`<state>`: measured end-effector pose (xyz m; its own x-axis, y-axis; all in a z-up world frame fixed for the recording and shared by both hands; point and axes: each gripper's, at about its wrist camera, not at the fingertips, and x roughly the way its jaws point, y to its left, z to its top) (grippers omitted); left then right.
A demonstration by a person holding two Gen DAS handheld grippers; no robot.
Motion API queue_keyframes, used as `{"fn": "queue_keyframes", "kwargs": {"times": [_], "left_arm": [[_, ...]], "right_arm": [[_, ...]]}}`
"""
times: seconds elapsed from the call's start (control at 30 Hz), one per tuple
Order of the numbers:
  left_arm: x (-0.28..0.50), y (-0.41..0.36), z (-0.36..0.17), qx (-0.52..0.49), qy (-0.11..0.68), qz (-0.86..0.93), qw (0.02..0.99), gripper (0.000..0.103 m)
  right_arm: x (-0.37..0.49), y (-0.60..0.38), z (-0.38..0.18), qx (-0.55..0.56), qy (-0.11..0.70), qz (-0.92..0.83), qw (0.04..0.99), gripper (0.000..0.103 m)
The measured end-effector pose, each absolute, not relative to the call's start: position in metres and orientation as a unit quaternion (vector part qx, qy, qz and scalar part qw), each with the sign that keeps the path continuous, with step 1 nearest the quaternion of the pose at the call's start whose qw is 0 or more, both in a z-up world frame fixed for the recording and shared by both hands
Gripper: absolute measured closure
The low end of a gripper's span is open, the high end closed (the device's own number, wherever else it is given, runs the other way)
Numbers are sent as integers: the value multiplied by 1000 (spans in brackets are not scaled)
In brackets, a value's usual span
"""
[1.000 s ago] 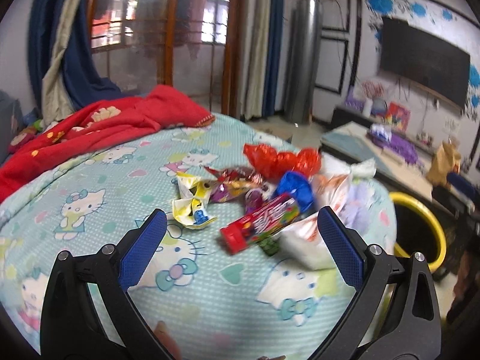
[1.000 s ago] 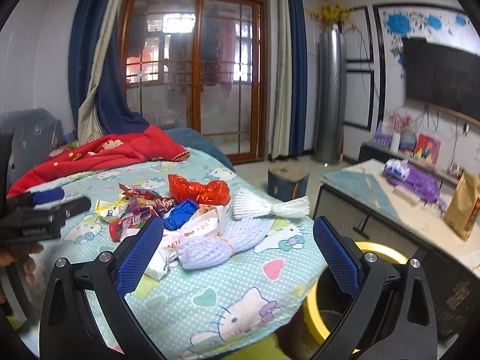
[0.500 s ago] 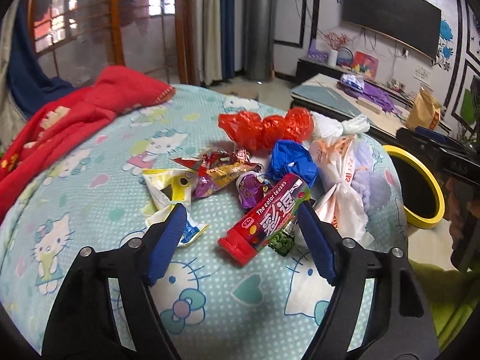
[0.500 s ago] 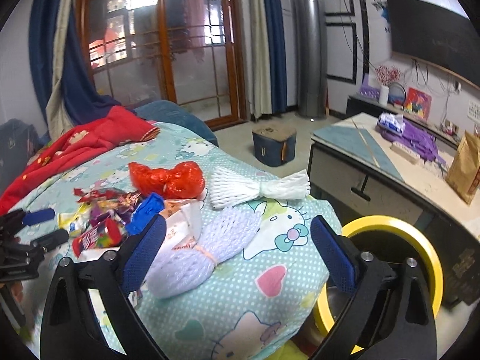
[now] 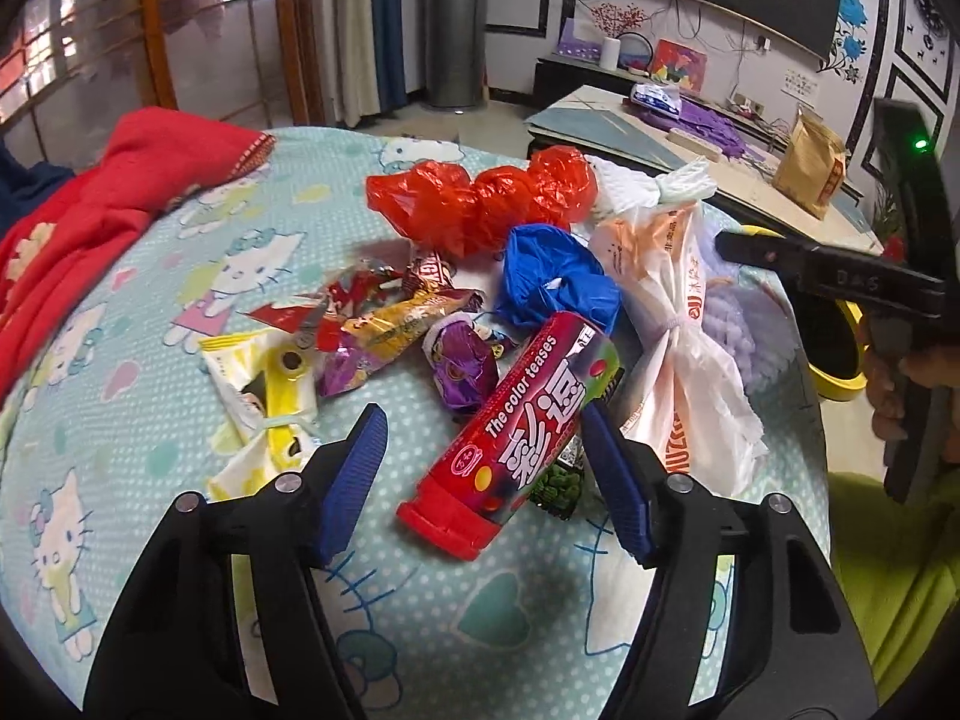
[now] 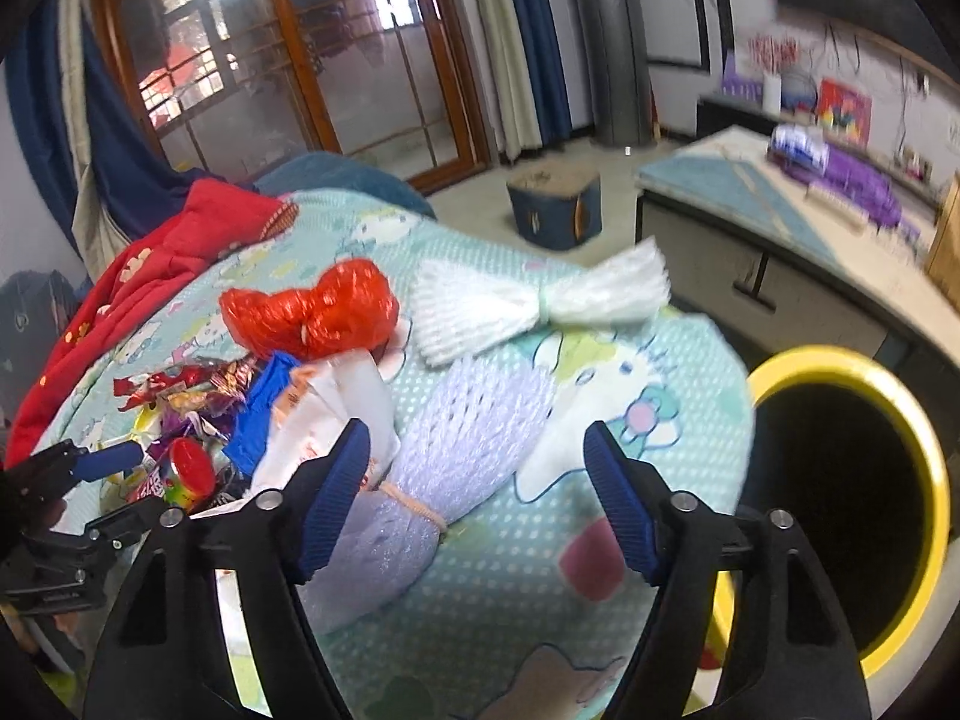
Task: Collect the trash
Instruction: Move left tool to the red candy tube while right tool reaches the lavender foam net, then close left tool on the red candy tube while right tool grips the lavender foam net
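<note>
A pile of trash lies on the Hello Kitty bedspread (image 5: 180, 300). My left gripper (image 5: 486, 456) is open, its jaws on either side of a red candy tube (image 5: 522, 420) without touching it. Around the tube lie a blue bag (image 5: 552, 282), a red bag (image 5: 480, 198), a white and orange bag (image 5: 672, 330) and several snack wrappers (image 5: 372, 324). My right gripper (image 6: 474, 480) is open just above a lilac foam net (image 6: 456, 438). A white foam net (image 6: 540, 306) lies beyond it. The yellow-rimmed bin (image 6: 852, 480) stands to the right of the bed.
A red blanket (image 5: 90, 210) lies at the bed's far left. A low table (image 6: 810, 228) with a purple item stands beyond the bin, and a small dark box (image 6: 552, 210) sits on the floor. The right gripper (image 5: 840, 282) shows in the left wrist view.
Both grippers have moved forward and down toward the pile. The left now brackets the candy tube; the right has come close over the lilac foam net.
</note>
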<state>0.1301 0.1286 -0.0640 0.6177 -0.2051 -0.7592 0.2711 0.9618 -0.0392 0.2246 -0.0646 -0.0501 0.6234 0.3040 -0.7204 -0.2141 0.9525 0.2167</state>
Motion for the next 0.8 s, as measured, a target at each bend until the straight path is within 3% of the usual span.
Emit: {"fn": "queue_keyframes", "kwargs": {"times": [0.13,0.33,0.57,0.8], "left_arm": [[133,127,-73,41,432,-147,889,44],[133,128,-81,34,439,-157,884,46],[130,128,-84,16,439,-176,881,71],[115,129,-80,-9,429,-167,888,73]], "right_arm": [[230,-63,-69,83,450,167,873,49],[218,-65,-69,81,439,186,875,63],[204,-79,-65,86,424,191,881,70],[192,-81,-55,68,400,201,892,75]]}}
